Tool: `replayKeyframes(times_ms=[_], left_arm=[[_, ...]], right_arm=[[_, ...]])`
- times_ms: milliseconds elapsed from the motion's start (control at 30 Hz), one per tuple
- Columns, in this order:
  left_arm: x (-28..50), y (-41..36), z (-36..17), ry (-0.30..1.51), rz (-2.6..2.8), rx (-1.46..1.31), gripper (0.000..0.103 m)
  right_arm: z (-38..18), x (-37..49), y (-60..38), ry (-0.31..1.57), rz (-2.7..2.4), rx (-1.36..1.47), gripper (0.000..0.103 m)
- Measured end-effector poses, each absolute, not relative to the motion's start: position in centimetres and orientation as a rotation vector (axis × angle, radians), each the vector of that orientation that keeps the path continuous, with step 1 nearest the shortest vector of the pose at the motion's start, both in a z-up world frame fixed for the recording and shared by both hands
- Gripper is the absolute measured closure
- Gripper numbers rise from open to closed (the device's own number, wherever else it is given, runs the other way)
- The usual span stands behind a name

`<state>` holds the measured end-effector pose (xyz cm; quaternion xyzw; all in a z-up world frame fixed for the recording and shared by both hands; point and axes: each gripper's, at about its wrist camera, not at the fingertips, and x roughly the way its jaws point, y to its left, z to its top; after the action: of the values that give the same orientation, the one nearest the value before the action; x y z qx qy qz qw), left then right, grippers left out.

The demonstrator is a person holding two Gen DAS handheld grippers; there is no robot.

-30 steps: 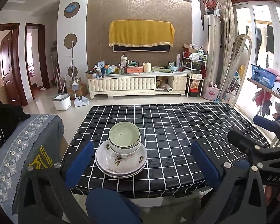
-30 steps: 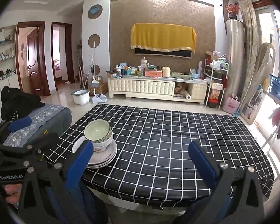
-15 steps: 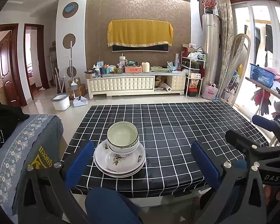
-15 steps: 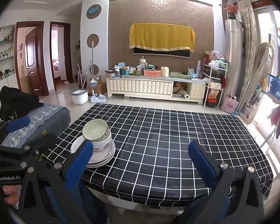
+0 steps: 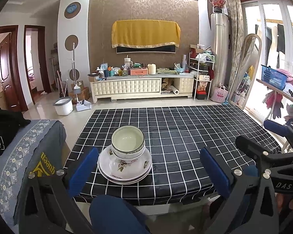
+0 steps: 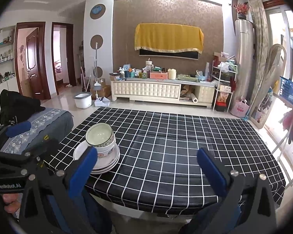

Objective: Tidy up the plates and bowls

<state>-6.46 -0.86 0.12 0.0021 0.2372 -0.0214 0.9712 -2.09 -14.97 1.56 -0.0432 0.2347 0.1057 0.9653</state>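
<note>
Stacked white bowls [image 5: 128, 144] with patterned rims sit on a stack of white floral plates [image 5: 125, 167] near the front left of the black grid-cloth table [image 5: 185, 136]. My left gripper [image 5: 149, 172] is held back over the table's front edge, open, with the stack just ahead of its left finger and nothing between the pads. In the right wrist view the bowls [image 6: 100, 137] and plates [image 6: 107, 159] lie to the left, partly behind the left finger [image 6: 83, 171]. My right gripper [image 6: 146, 172] is open and holds nothing.
A grey-covered seat [image 5: 23, 156] with a black garment [image 5: 4, 124] stands left of the table. A person's blue knee [image 5: 115, 214] is below the table edge. A drying rack with a blue basket [image 5: 273, 77] is to the right. A cabinet [image 5: 142, 86] lines the far wall.
Both grippers have drifted slightly back and to the right, so the stack sits a touch further left and lower in view. The bowls and plates have not moved.
</note>
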Motion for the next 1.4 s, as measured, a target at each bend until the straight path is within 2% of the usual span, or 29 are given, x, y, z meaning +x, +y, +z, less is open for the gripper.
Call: replayKeyframes(times_ms=[1400], left_arm=[[-6.70, -0.67, -0.15, 0.497, -0.055, -0.001, 0.000]], right_arm=[[1.05, -2.06, -15.21, 0.503, 0.208, -0.089, 0.000]])
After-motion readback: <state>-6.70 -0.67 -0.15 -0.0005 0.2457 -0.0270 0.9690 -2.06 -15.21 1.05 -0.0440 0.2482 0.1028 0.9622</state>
